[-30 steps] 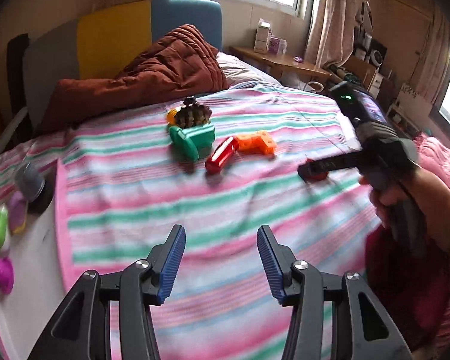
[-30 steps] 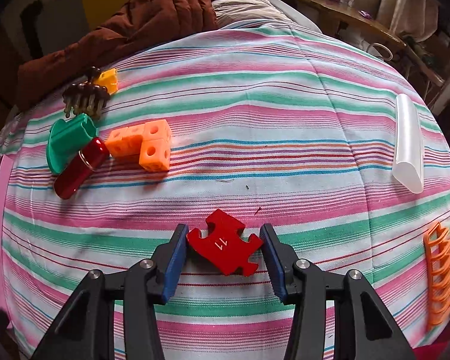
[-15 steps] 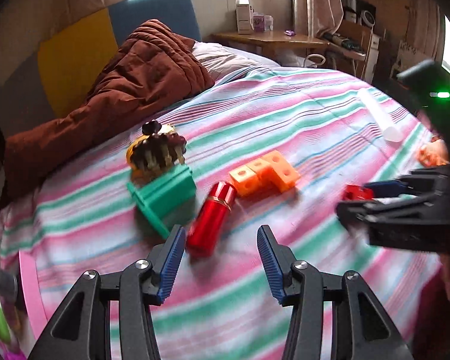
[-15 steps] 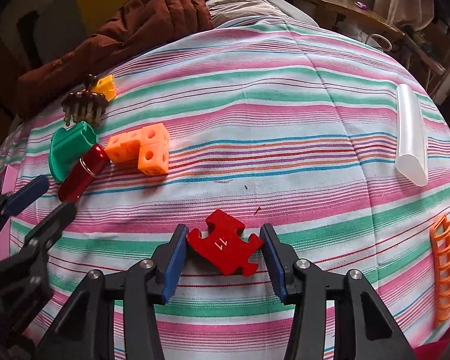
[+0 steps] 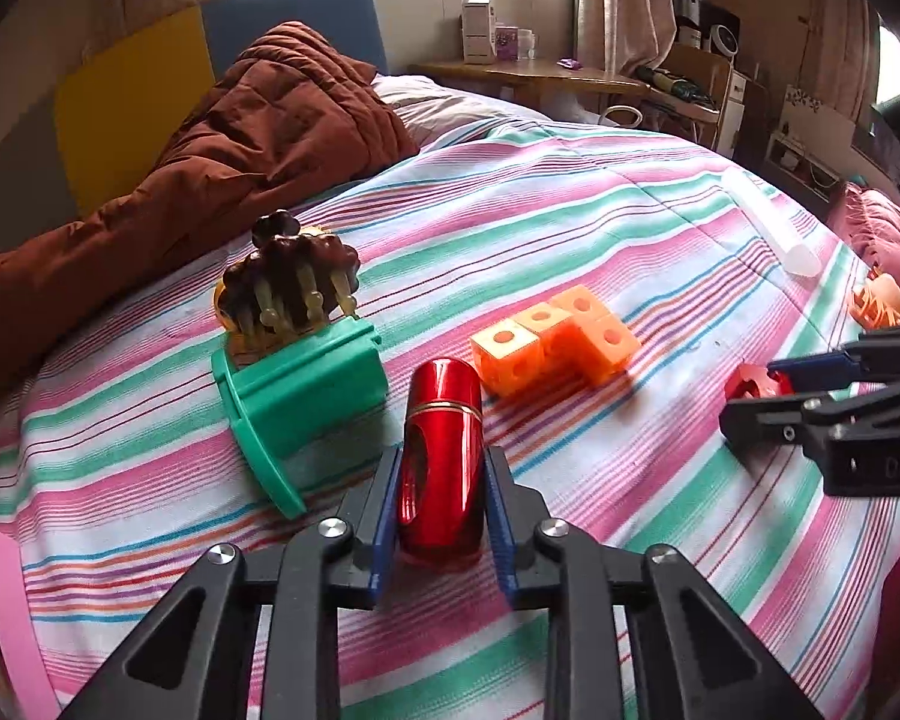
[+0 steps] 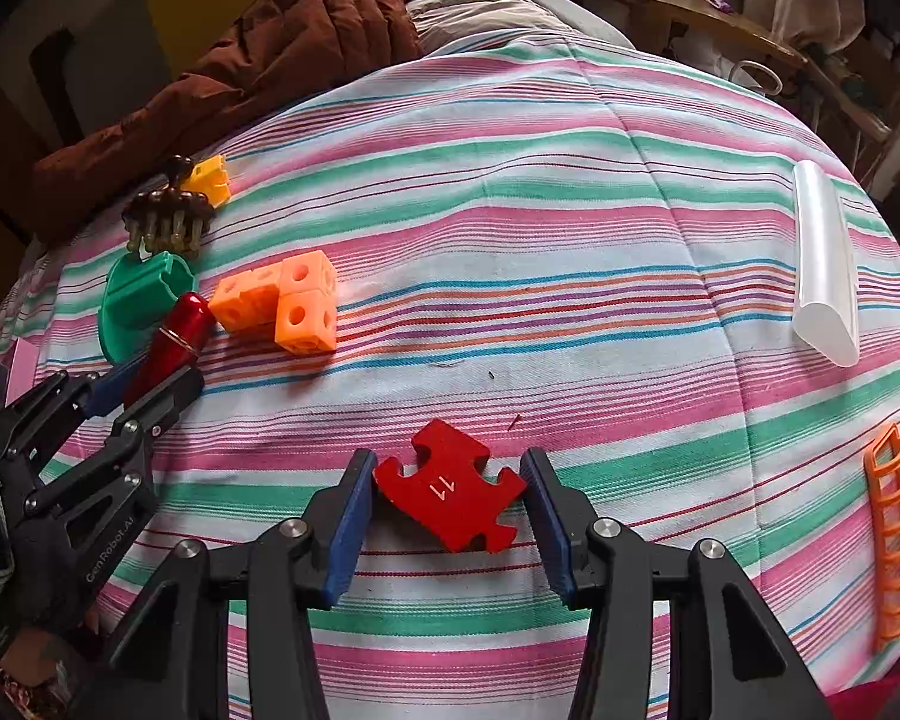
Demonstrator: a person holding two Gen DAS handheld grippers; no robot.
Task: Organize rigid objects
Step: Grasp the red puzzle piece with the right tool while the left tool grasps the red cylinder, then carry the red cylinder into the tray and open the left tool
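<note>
I see the striped bedspread (image 6: 570,228) under both tongs. Just left of my left gripper (image 5: 443,495) lies the green holder (image 5: 297,399), with the orange cube block (image 5: 555,339) ahead to its right. That gripper pinches the red cylinder (image 5: 444,450). My right gripper (image 6: 447,516) clamps the red puzzle piece (image 6: 450,489) against the cloth.

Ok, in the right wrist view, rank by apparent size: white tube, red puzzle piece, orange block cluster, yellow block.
1. White tube
2. Red puzzle piece and orange block cluster: look alike, and the puzzle piece is nearer the camera, so unranked.
3. Yellow block, smallest and farthest.
</note>
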